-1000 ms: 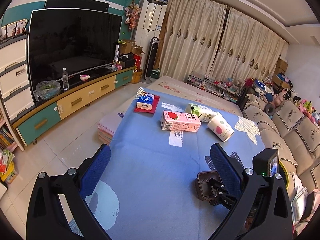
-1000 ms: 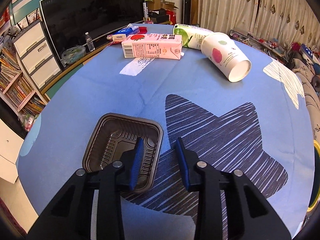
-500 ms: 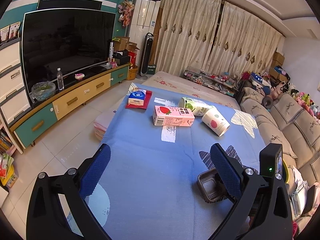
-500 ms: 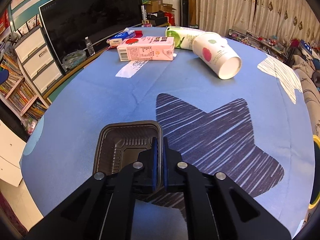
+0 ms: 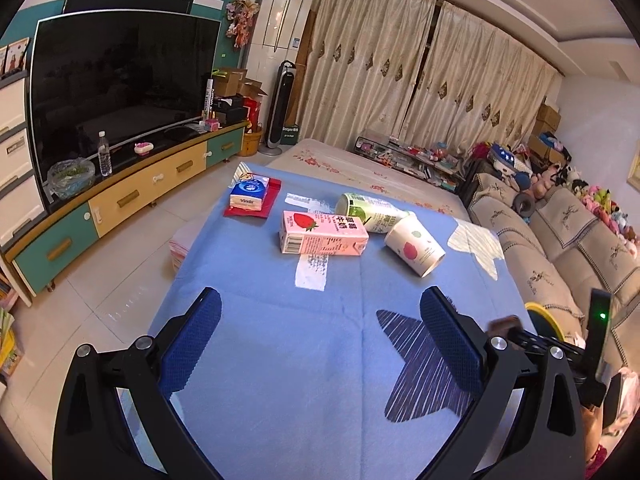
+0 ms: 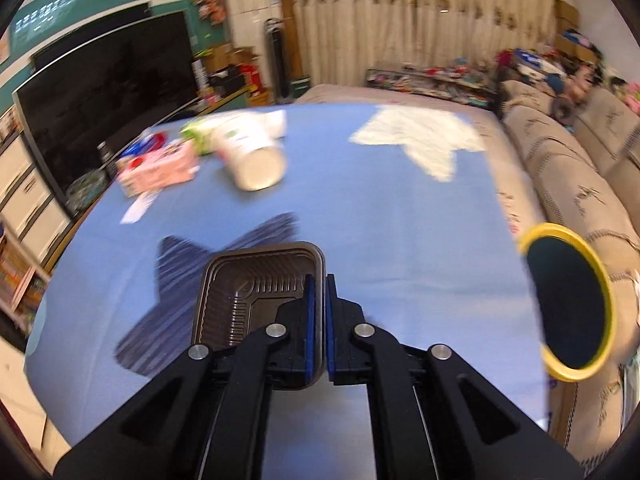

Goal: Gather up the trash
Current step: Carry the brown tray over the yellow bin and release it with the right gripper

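My right gripper (image 6: 319,280) is shut on the right rim of a dark brown plastic tray (image 6: 248,292), which hangs lifted above the blue tablecloth (image 6: 400,216). A yellow-rimmed bin (image 6: 568,304) with a dark inside stands at the right, beside the sofa. Farther back on the cloth lie a pink strawberry milk carton (image 5: 322,238), a green-and-white bottle (image 5: 370,212) and a tipped paper cup (image 5: 416,246). My left gripper (image 5: 320,332) stands open over the cloth with nothing between its fingers. In the left wrist view, the right gripper's body (image 5: 540,352) shows at the right edge.
A blue tissue pack (image 5: 248,194) on a red mat sits at the table's far left corner. A white paper slip (image 5: 312,270) lies in front of the carton. A beige sofa (image 5: 560,248) runs along the right side; the TV cabinet (image 5: 120,200) stands left across a tiled floor.
The right gripper closed on the tray's rim, lifted it off the cloth and swung it right toward the yellow-rimmed bin. The left gripper drifted slightly and stayed open.
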The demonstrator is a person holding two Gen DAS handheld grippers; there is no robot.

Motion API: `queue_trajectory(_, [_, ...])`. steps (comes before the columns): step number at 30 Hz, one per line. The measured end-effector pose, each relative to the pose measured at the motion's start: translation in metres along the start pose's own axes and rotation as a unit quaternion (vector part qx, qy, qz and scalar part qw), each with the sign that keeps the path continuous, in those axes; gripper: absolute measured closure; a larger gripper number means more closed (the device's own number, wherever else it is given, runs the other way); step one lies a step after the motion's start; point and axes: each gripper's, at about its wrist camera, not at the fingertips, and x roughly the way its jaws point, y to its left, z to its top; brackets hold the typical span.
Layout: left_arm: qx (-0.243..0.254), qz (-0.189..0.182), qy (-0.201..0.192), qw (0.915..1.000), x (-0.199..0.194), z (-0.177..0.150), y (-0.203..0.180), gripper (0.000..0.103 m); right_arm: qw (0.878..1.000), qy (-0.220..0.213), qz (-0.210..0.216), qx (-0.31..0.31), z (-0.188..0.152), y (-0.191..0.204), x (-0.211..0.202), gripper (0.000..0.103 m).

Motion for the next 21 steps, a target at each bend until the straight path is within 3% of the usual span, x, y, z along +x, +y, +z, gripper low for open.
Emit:
queue_trajectory(10, [0.001,-0.014,-0.025,0.9996,0.016,0.026,-0.036,0.005,0.986,-0.049,-0.136,0.088,0.015,-0.138,-0.039,0.099])
queue_trajectory(16, [0.034,-0.021,-0.004,0.9992,0.034,0.028,-0.076,0.005,0.972,-0.036,-0.19,0.136,0.018,-0.211,-0.035,0.099])
queue_trajectory(21, [0.066,-0.04,0.023,0.9968,0.046,0.02,-0.111,0.005,0.965,-0.007,-0.211,0.158,0.012,-0.254,-0.015,0.099])
